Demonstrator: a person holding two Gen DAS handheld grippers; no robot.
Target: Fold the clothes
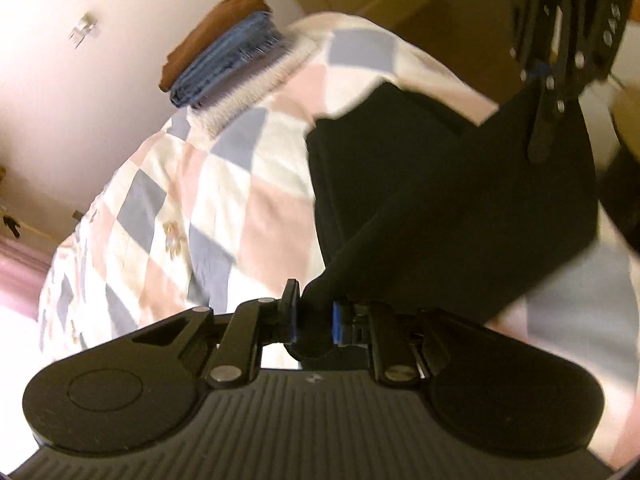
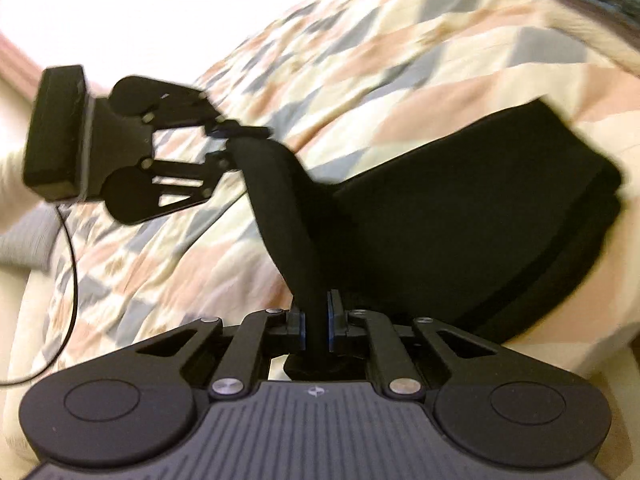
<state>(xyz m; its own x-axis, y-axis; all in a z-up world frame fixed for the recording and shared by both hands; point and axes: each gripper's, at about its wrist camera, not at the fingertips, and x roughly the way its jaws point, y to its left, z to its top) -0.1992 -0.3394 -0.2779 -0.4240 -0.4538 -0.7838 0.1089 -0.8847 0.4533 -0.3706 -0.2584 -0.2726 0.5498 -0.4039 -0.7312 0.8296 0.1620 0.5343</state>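
Observation:
A black garment (image 1: 440, 184) lies on a checkered quilt (image 1: 208, 200), partly folded into a thick dark slab (image 2: 480, 208). My left gripper (image 1: 314, 312) is shut on one corner of the black garment and lifts it off the quilt. My right gripper (image 2: 316, 320) is shut on another corner of the same garment. The stretch of cloth between the two grippers is raised. The left gripper also shows in the right wrist view (image 2: 228, 140), and the right gripper shows at the top right of the left wrist view (image 1: 540, 152).
A stack of folded clothes (image 1: 224, 56), brown on top, blue and white below, sits at the far end of the quilt. A wall with switches (image 1: 84, 28) lies behind it. A black cable (image 2: 72, 264) hangs from the left gripper.

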